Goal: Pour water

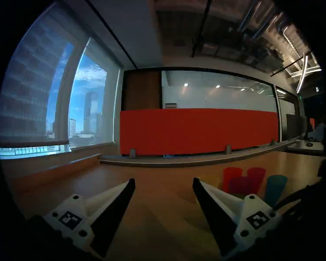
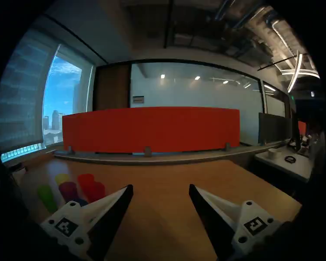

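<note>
Wooden table point(image 1: 163, 217) beneath both grippers. Left gripper point(image 1: 163, 180): jaws spread wide, nothing between them. Cups point(image 1: 255, 176) clustered upright on the table just right of its right finger, in red, maroon and teal. Right gripper point(image 2: 160, 187): jaws likewise spread, empty. Cups point(image 2: 85, 180) off to its left, green and yellow among them, one partly behind the left finger. Red partition point(image 1: 197, 130) along the table's far edge; window point(image 1: 89, 108) at left.
</note>
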